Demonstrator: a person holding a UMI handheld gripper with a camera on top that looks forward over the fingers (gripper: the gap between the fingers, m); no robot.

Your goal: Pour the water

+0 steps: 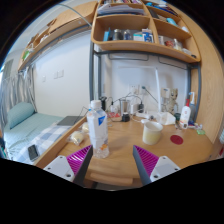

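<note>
Two fingers spread, gripper (112, 163) holding nothing. Bottle (97, 128) upright on desk (125, 152), just ahead of my left finger; cup (152, 131) ahead-right, apart. I'd centre on bottle body, approach level, squeeze firmly, avoid tipping.

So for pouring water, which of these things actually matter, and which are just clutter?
For the job:
- water bottle, upright just ahead of the claw, whose fingers are open
- cup on the desk

Just lying about:
- red lid
- shelf items
- bed
</note>
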